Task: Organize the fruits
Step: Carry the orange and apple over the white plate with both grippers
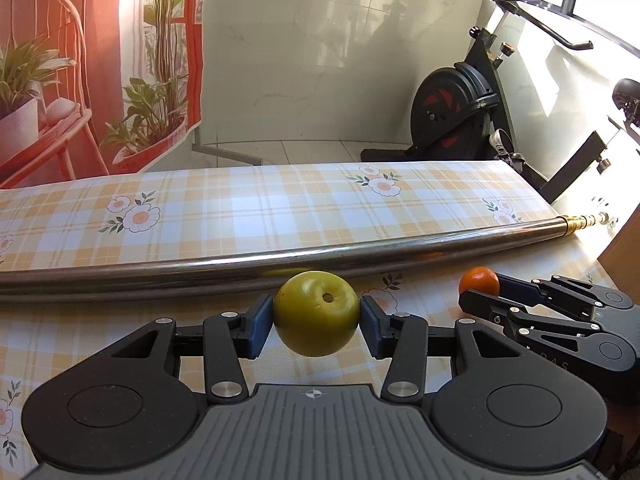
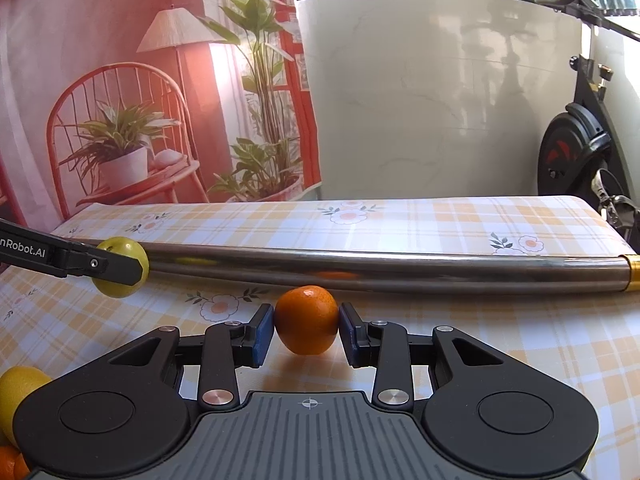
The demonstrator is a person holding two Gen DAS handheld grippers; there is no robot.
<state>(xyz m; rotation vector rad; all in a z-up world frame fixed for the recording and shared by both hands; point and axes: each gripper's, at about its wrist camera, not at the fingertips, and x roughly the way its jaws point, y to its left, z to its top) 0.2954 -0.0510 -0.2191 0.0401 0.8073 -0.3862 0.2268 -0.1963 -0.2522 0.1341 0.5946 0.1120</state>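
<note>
In the left wrist view my left gripper (image 1: 317, 320) is shut on a green apple (image 1: 316, 312), held just above the checked tablecloth with its blue pads against both sides. To its right the right gripper (image 1: 476, 294) pinches a small orange (image 1: 479, 279). The right wrist view shows my right gripper (image 2: 307, 330) shut on that orange (image 2: 306, 319), close over the cloth. Far left there, the left gripper (image 2: 120, 267) holds the green apple (image 2: 124, 249). A yellow lemon (image 2: 18, 394) and another orange fruit (image 2: 12, 466) sit at the lower left edge.
A long steel pipe (image 1: 280, 264) with a brass end (image 1: 580, 220) lies across the table (image 1: 240, 208) just beyond both fruits. An exercise bike (image 1: 460, 116) stands behind the table's far right. A printed backdrop (image 2: 120, 100) hangs at the back left.
</note>
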